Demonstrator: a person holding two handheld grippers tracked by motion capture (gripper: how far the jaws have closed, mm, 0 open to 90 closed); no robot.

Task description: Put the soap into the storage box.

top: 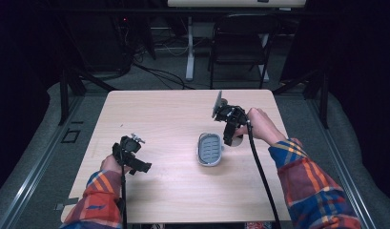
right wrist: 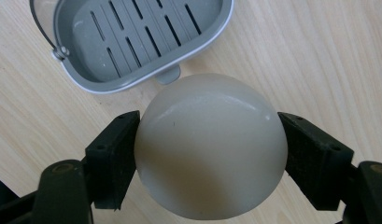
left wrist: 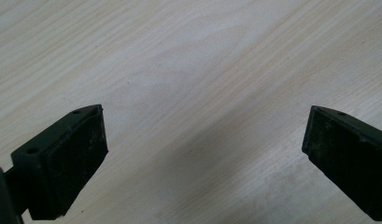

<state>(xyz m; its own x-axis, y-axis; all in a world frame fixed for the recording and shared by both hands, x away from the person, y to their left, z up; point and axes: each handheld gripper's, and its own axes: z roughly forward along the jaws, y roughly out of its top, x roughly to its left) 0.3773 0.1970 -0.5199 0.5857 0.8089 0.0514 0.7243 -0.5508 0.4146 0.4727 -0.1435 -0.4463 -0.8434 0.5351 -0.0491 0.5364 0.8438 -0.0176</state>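
From the high view, the right tongs (top: 229,138) hang just right of a grey oval soap tray (top: 210,149) whose long axis runs away from the person across the pale wood-grain table (top: 159,191). The left gripper view has the left tongs (left wrist: 205,140) spread wide over bare wood. In the right gripper view, the right tongs pinch a smooth, rounded cream soap (right wrist: 211,147) just beside the slotted plastic tray.

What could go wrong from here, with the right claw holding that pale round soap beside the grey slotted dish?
1. The smooth, pale, rounded soap bar is pinched only at its curved sides by the right claw, so it might squirt out.
2. The grey slotted plastic soap dish sits loose on the light wooden table; a clumsy drop could shove or tip it.
3. Its thin metal handle might snag a claw jaw.
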